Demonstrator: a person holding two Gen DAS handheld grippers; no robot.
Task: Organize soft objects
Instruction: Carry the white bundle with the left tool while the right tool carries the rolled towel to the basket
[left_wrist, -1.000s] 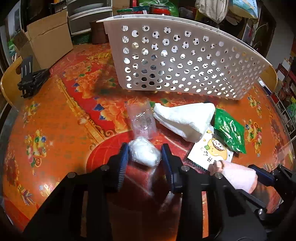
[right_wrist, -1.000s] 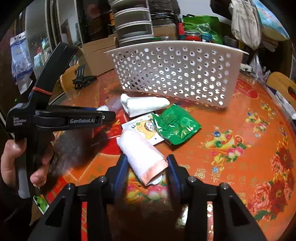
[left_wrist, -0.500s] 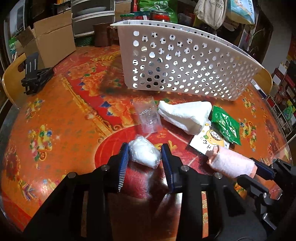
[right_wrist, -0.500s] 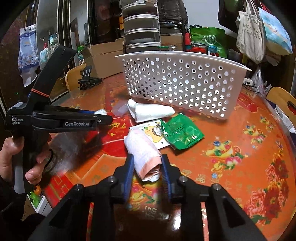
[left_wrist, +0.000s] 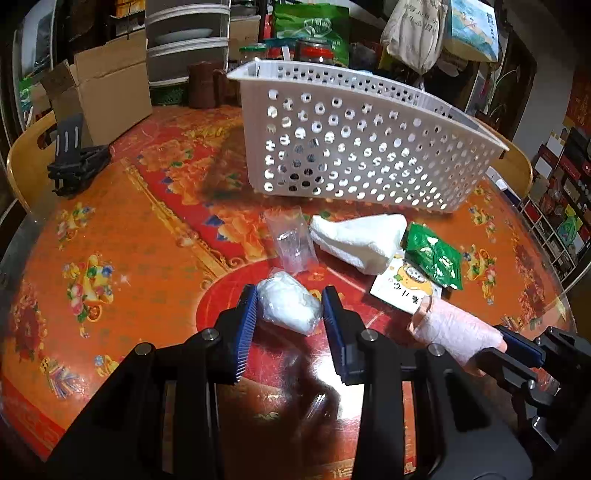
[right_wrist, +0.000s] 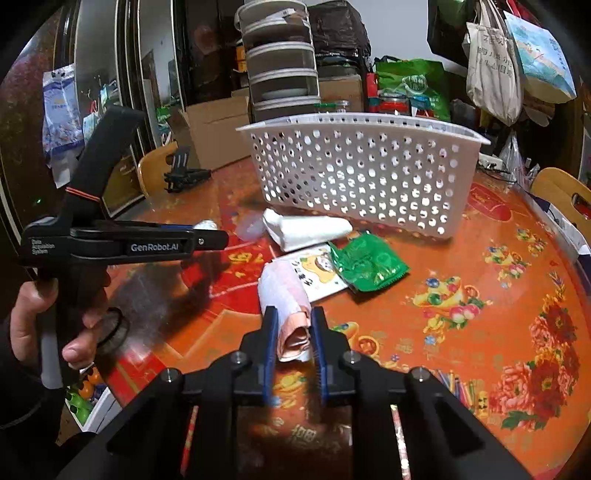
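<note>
My left gripper (left_wrist: 289, 307) is shut on a white bag of soft stuff (left_wrist: 288, 306) and holds it above the table; the bag's tip shows in the right wrist view (right_wrist: 205, 224). My right gripper (right_wrist: 292, 325) is shut on a rolled pink towel (right_wrist: 286, 299), lifted off the table; the towel also shows in the left wrist view (left_wrist: 454, 330). A white perforated basket (left_wrist: 354, 147) (right_wrist: 362, 173) stands behind. On the table lie a folded white towel (left_wrist: 360, 242) (right_wrist: 306, 229), a clear plastic bag (left_wrist: 291, 240), a green packet (left_wrist: 436, 258) (right_wrist: 367, 264) and a cartoon-print packet (left_wrist: 406, 286) (right_wrist: 317, 273).
The round table (left_wrist: 110, 229) has a red-orange flowered cloth. A black stand (left_wrist: 75, 162) lies at its far left edge beside a cardboard box (left_wrist: 107, 88). Wooden chair backs (right_wrist: 565, 195) stand at the rim. Jars, bags and stacked containers (right_wrist: 282, 55) crowd the background.
My right gripper has closed on the pink towel and lifted it. My left gripper has risen a little with the white bag; both views show the table from higher up.
</note>
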